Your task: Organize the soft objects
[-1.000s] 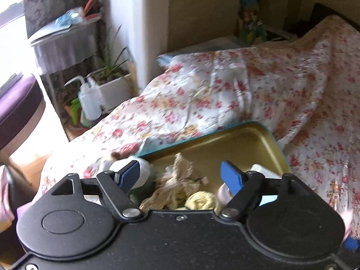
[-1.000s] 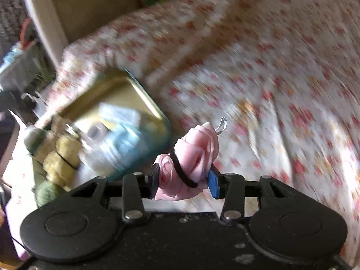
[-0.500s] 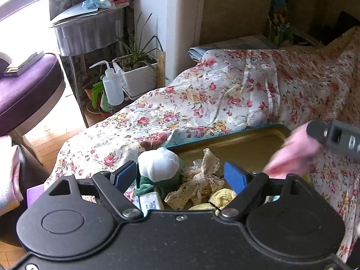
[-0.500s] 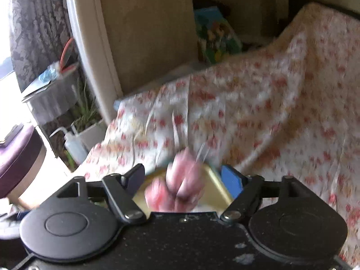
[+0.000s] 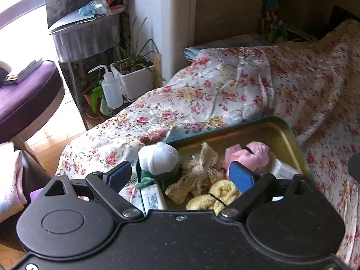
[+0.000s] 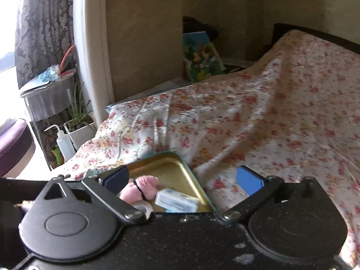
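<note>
1. My right claw [image 6: 183, 180] stands spread wide with nothing between its blue pads; its jaws have just been opening, and the pink cloth roll [image 6: 140, 187] that they pinched a moment ago now lies free in the gold tin [image 6: 171, 164].
2. My left claw [image 5: 180, 173] is spread too, its jaws also just opening further, and grips nothing.
3. Seen from the left wrist, the pink cloth roll [image 5: 252, 155], bound by a black band, rests in the gold tin [image 5: 265, 130] beside a lace piece [image 5: 202, 171].
4. A white and green soft toy [image 5: 159, 162] and a yellow roll [image 5: 216, 195] sit at the tin's near end.
5. The tin lies on the bed's floral cover [image 5: 225, 90].
</note>
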Demonstrator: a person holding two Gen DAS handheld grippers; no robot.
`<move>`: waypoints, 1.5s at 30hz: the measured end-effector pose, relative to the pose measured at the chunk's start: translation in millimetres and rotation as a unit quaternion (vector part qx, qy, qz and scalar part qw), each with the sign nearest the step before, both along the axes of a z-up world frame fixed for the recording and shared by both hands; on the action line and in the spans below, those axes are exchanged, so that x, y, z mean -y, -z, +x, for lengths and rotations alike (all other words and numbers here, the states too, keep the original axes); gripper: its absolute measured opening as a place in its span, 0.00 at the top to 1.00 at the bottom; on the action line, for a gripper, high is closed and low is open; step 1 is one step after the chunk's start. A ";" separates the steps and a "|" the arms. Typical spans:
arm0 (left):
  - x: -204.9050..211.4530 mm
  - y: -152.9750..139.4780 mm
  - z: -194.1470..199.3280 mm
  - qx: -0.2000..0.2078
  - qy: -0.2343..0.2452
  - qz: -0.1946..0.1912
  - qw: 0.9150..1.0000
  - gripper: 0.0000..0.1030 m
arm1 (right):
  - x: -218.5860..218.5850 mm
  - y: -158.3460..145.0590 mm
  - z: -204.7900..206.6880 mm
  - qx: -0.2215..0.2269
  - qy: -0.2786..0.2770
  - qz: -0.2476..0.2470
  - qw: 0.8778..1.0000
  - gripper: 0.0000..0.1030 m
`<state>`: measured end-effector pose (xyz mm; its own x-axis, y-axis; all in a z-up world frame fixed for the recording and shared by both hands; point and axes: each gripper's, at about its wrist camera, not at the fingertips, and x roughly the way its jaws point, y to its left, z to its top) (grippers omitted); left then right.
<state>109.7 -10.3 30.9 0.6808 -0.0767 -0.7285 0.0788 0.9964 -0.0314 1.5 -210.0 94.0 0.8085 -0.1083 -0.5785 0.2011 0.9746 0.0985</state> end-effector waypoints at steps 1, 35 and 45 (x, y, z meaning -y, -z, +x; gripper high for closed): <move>1.2 0.7 -2.8 0.002 0.005 0.002 1.000 0.12 | 2.5 -0.8 -7.5 0.001 0.004 0.001 1.000 0.00; 57.3 66.9 -145.5 -0.037 0.102 0.076 0.991 0.07 | 69.1 115.4 -172.3 -0.166 0.086 0.008 0.982 0.00; 62.1 81.8 -143.0 -0.075 0.101 0.077 0.989 0.08 | 66.0 115.7 -174.1 -0.177 0.085 0.014 0.980 0.00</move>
